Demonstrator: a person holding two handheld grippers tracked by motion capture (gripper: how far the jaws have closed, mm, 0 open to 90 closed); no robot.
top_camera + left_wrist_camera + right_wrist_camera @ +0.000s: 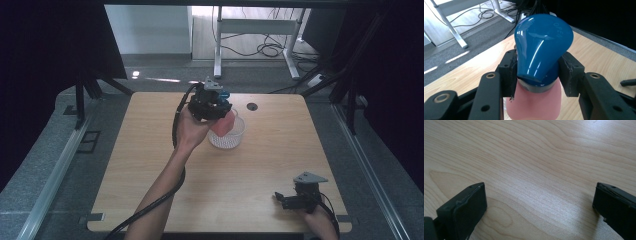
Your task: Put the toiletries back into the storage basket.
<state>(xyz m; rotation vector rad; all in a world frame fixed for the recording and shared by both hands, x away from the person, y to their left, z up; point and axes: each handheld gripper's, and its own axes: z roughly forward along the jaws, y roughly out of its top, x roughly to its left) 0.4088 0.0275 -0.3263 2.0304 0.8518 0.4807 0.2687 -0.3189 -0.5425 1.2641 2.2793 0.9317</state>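
A pink bottle (536, 105) with a bulbous blue cap (541, 50) sits between the jaws of my left gripper (537, 67), whose pads press on the cap's lower sides. In the high view the left gripper (215, 107) holds this bottle (223, 125) tilted over a clear bowl (240, 136) with a whitish, grainy bottom at the table's middle back. My right gripper (281, 198) lies low at the near right corner, pointing left. Its jaws (539, 202) stand wide apart over bare wood with nothing between them.
The light wooden table (250, 180) has a round cable hole (252, 106) right of the bowl. Black frames and curtains flank both sides. Beyond the far edge stand a white desk frame (218, 60) and cables on the floor.
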